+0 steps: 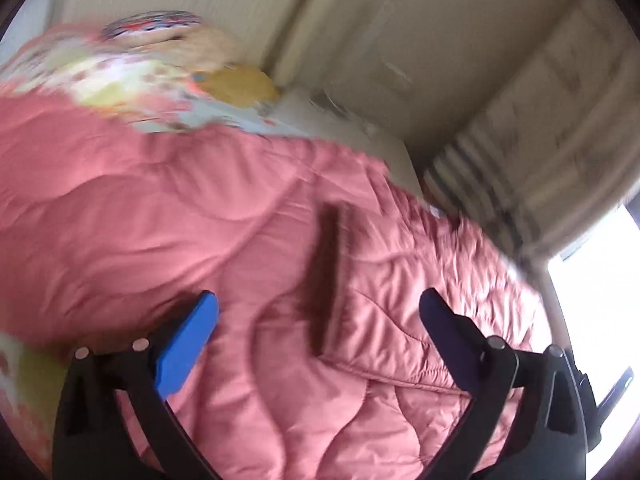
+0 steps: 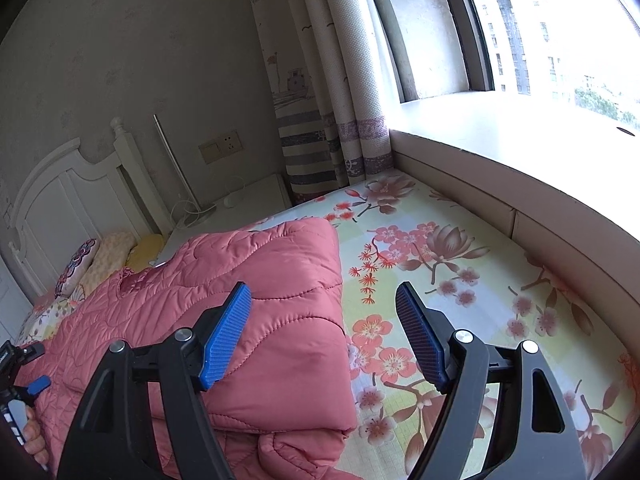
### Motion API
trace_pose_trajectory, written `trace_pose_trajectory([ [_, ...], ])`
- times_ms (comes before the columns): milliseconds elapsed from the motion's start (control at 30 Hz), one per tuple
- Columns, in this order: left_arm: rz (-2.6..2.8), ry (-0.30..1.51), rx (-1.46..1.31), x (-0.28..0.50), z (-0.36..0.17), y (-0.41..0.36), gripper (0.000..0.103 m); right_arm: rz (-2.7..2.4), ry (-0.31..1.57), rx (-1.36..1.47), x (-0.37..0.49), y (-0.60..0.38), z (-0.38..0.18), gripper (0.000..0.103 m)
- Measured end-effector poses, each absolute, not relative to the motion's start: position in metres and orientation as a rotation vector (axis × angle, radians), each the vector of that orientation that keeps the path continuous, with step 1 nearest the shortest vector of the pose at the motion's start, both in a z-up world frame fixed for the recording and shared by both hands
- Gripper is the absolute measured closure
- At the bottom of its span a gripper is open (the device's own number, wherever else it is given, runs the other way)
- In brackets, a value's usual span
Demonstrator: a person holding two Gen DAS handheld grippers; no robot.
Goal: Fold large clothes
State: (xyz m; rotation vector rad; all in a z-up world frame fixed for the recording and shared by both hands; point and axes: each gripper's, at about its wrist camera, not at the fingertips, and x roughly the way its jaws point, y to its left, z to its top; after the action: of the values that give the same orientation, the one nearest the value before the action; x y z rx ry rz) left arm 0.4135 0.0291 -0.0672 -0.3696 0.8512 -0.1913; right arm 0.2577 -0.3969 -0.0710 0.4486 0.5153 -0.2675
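A pink quilted jacket (image 2: 248, 304) lay folded on the bed's floral sheet (image 2: 460, 280), pillows (image 2: 100, 260) stacked by the white headboard (image 2: 68, 200). The left gripper (image 1: 320, 320) and right gripper (image 2: 324, 332) hung above it, fingers spread, holding nothing.
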Motion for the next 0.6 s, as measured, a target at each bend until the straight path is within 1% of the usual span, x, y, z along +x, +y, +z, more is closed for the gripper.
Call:
trace_pose_trajectory([
  [33,-0.189,0.859,-0.3,0.419,-0.07,0.017,0.015,-0.267,0.521,0.456,0.259,-0.398,-0.072,0.029],
  [67,-0.183,0.869,-0.248,0.423,-0.074,0.01,0.028,-0.267,0.523,0.461,0.259,-0.399,-0.073,0.029],
  [100,-0.172,0.902,-0.152,0.43,-0.084,-0.004,0.038,-0.267,0.525,0.471,0.259,-0.401,-0.074,0.029],
  [133,-0.16,0.896,-0.098,0.43,-0.087,-0.01,0.056,-0.267,0.524,0.475,0.259,-0.402,-0.074,0.029],
  [167,-0.169,0.878,-0.065,0.425,-0.086,-0.015,0.094,-0.267,0.522,0.478,0.258,-0.402,-0.074,0.029],
  [233,-0.189,0.876,-0.053,0.416,-0.079,-0.018,0.096,-0.265,0.518,0.483,0.257,-0.403,-0.074,0.029],
  [367,-0.164,0.797,-0.064,0.377,-0.056,-0.01,0.097,-0.256,0.504,0.488,0.255,-0.404,-0.074,0.029],
  [467,-0.143,0.846,-0.098,0.364,-0.063,0.005,0.096,-0.251,0.496,0.477,0.254,-0.401,-0.072,0.029],
  [500,-0.137,0.864,-0.102,0.364,-0.069,0.008,0.096,-0.253,0.496,0.469,0.254,-0.4,-0.071,0.029],
  [567,-0.145,0.896,-0.113,0.368,-0.081,0.011,0.087,-0.277,0.485,0.428,0.251,-0.394,-0.064,0.029],
  [600,-0.158,0.89,-0.127,0.369,-0.085,0.012,0.085,-0.279,0.473,0.4,0.249,-0.389,-0.059,0.029],
])
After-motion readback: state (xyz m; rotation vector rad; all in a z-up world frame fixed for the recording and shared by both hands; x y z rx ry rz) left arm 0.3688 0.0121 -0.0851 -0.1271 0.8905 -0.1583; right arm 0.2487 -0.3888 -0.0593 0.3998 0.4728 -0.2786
